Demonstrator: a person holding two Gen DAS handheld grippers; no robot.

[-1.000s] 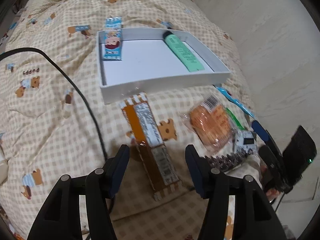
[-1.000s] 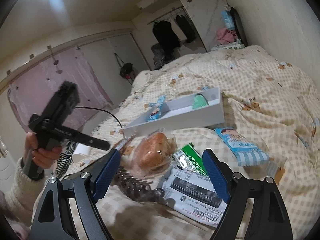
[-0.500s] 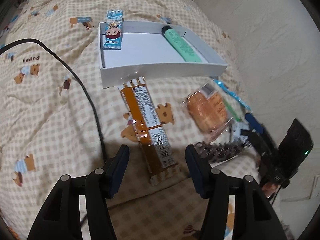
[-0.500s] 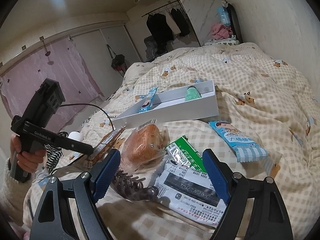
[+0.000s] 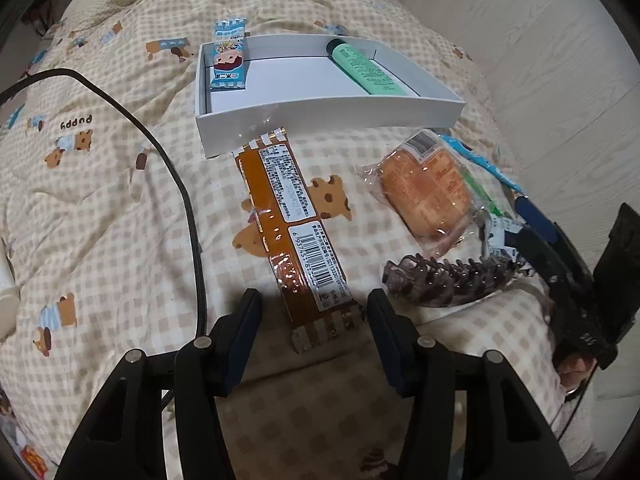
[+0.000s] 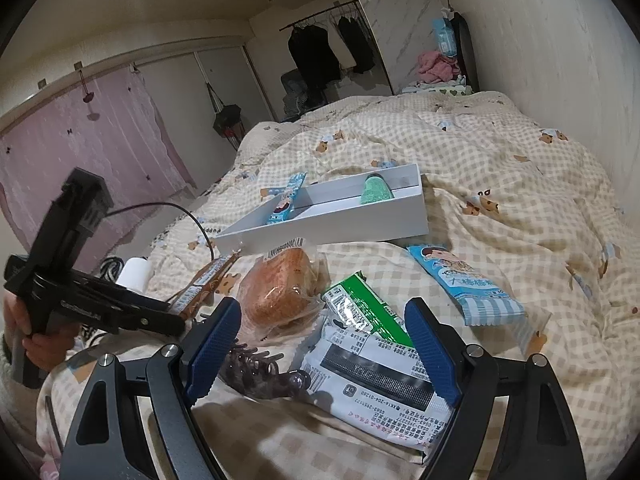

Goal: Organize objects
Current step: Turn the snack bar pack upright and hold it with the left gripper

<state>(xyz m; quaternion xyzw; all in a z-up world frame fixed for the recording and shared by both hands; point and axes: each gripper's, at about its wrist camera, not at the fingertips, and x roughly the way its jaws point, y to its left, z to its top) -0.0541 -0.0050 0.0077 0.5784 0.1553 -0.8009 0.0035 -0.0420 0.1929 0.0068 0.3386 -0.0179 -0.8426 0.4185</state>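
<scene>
A white tray (image 5: 328, 110) lies on the checked bedspread and holds a blue snack pack (image 5: 227, 60) and a green tube (image 5: 366, 70). A long brown wafer pack (image 5: 294, 216) lies in front of it, its near end between the jaws of my open left gripper (image 5: 312, 320). A wrapped bun (image 5: 424, 196) and a dark hair claw (image 5: 444, 278) lie to the right. My right gripper (image 6: 324, 344) is open and empty, above a white packet (image 6: 380, 384), a green packet (image 6: 360, 308) and the hair claw (image 6: 256, 372). The tray (image 6: 332, 232) and the bun (image 6: 280, 288) show beyond.
A black cable (image 5: 168, 152) runs across the bedspread left of the wafer pack. A blue striped snack bag (image 6: 464, 280) lies right of the green packet. A wall (image 5: 540, 60) borders the bed on the right. Clothes hang on a rack (image 6: 328, 52) at the far end.
My left gripper has moved nearer the wafer pack, so its near end now lies between the jaws. My right gripper has dropped lower over the white packet and the hair claw.
</scene>
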